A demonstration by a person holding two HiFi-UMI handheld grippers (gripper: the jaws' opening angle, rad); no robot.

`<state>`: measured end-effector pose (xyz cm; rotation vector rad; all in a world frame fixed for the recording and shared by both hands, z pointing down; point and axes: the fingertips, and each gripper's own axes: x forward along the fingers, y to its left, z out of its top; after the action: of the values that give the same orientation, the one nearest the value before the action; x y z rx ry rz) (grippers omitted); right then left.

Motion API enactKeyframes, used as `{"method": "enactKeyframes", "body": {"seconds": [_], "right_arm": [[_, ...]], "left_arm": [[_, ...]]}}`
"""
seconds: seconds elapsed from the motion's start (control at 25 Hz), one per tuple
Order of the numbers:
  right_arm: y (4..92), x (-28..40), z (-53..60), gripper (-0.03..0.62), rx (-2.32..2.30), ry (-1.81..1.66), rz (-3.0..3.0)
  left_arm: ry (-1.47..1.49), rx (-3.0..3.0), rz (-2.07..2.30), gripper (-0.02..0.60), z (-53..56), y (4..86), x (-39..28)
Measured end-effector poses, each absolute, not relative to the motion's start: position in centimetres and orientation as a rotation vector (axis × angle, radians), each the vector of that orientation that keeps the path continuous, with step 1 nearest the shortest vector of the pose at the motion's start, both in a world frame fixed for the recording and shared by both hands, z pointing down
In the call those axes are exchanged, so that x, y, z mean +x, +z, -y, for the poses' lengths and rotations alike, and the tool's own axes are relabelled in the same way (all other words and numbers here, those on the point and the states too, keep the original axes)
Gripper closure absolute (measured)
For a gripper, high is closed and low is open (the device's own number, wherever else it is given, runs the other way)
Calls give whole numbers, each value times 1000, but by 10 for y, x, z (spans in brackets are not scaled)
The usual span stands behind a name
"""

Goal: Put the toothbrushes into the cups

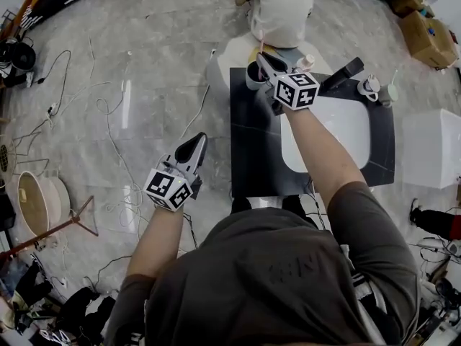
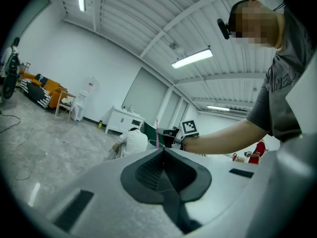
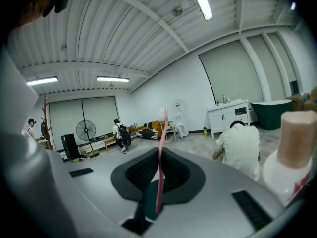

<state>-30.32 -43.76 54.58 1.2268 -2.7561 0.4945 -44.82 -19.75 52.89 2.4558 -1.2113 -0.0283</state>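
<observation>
My right gripper reaches over the back left corner of the black counter, shut on a pink toothbrush. The brush stands upright between the pads, with its teal-ended handle low in the jaws. A dark cup stands just left of this gripper. Two more cups sit at the counter's back right. My left gripper hangs over the floor left of the counter, shut with nothing in it. In the left gripper view the right gripper's marker cube shows ahead.
A white sink basin fills the counter's middle, with a black faucet and a white bottle behind it. A person in white crouches beyond the counter. Cables run over the floor at left. Cardboard boxes stand far right.
</observation>
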Motion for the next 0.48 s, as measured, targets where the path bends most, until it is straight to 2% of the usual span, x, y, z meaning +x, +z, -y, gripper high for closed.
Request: {"method": "enactKeyframes", "body": {"seconds": [0.2, 0.32, 0.48], "right_arm": [[564, -304, 426, 570, 1169, 449, 2666], [578, -304, 415, 488, 1095, 396, 2546], [579, -295, 393, 437, 1063, 397, 2468]], "left_arm": [[-36, 2449, 1242, 577, 194, 525, -451], [-48, 2458, 1258, 577, 192, 519, -451], [-68, 2459, 1275, 577, 186, 513, -449]]}}
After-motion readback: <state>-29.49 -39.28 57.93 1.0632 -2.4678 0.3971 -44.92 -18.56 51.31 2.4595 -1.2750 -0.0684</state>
